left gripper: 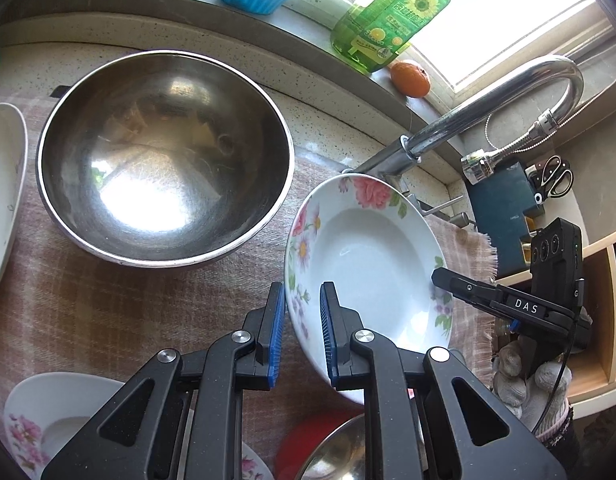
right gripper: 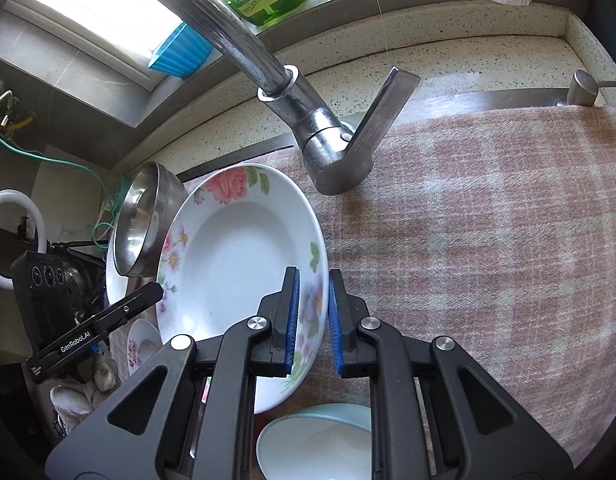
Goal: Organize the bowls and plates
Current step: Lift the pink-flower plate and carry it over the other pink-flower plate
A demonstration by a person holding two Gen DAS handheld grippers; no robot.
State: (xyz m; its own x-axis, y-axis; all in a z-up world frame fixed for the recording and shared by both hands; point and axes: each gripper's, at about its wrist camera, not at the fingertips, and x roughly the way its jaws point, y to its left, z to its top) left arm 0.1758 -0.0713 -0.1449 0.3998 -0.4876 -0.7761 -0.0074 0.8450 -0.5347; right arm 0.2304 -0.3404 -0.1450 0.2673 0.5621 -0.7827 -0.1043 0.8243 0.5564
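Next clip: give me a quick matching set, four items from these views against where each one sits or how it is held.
Things:
1. floral plate
2. steel bowl
3. orange
4. scissors

Places or states:
A. on the window ledge beside the green bottle
B. gripped at opposite rims by the left gripper and right gripper
C. upright on the checked cloth
D. standing in a dark block past the faucet

Pairs: 1-B, 2-C, 3-A, 4-D

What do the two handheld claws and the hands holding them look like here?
Both the left claw and the right claw are black, with ribbed blue pads and silver pivot bolts. One is lettered "DAS", the other "GenRobot.AI". The hands wear light knitted gloves.
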